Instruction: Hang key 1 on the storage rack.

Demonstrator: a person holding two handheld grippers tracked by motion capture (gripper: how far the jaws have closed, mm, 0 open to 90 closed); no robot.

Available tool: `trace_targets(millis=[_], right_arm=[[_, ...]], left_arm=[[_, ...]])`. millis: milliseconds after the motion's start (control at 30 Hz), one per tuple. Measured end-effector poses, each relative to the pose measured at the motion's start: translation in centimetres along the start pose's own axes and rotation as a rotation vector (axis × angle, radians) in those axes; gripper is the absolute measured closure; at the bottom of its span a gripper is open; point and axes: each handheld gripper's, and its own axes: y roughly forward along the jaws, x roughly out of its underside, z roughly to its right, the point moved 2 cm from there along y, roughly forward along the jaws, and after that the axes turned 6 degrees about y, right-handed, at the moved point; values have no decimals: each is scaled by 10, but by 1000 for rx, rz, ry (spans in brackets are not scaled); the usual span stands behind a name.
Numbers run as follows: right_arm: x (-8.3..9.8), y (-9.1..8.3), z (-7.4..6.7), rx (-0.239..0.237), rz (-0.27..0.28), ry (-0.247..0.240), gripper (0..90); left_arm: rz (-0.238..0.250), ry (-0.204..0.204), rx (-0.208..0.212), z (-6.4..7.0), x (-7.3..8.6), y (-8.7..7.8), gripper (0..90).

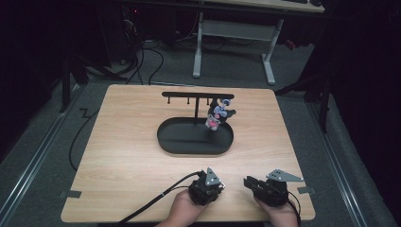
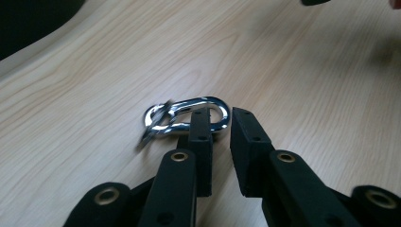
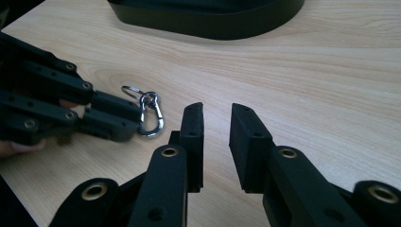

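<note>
A pale wooden desk (image 1: 123, 161) fills the middle of the high view, with a black oval metal tray (image 1: 170, 142) at its centre carrying a black T-shaped hanging stand (image 1: 189, 94). A small grey, black and pink plush charm (image 1: 216, 116) hangs from the stand's right side. At the bottom centre, a person's 2 hands hold 2 black grippers near the desk's front edge. In the left gripper view, a shiny silver metal carabiner clip (image 2: 187, 118) with a small split ring lies flat on the wood at the centre of the frame. The left gripper (image 2: 220, 127) is released, jaws parted; one jaw overlaps the clip's body and the other sits just beside its rounded end, so nothing is grasped. In the right gripper view, the right gripper (image 3: 216, 124) is also released and empty at the lower centre, well clear of the clip at centre left. The step in hand looks like picking up the clip. To do it well, centre the clip's bar between both jaws, keep them low against the wood, and close slowly so the smooth metal does not skid away.
</note>
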Motion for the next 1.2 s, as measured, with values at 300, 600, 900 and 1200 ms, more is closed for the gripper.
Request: trace_targets(millis=[300,600,900,1200], right_arm=[[2,2,1,-10,-13,-1,761],[3,6,0,-12,-33,8,756],[4,7,2,-15,-39,9,755],[5,7,6,-18,-46,16,754]], left_arm=[[16,11,-34,-6,5,-11,792],[47,-31,-128,-28,18,-28,681],[15,9,-113,-23,0,2,881],[22,22,-22,-7,-19,25,884]])
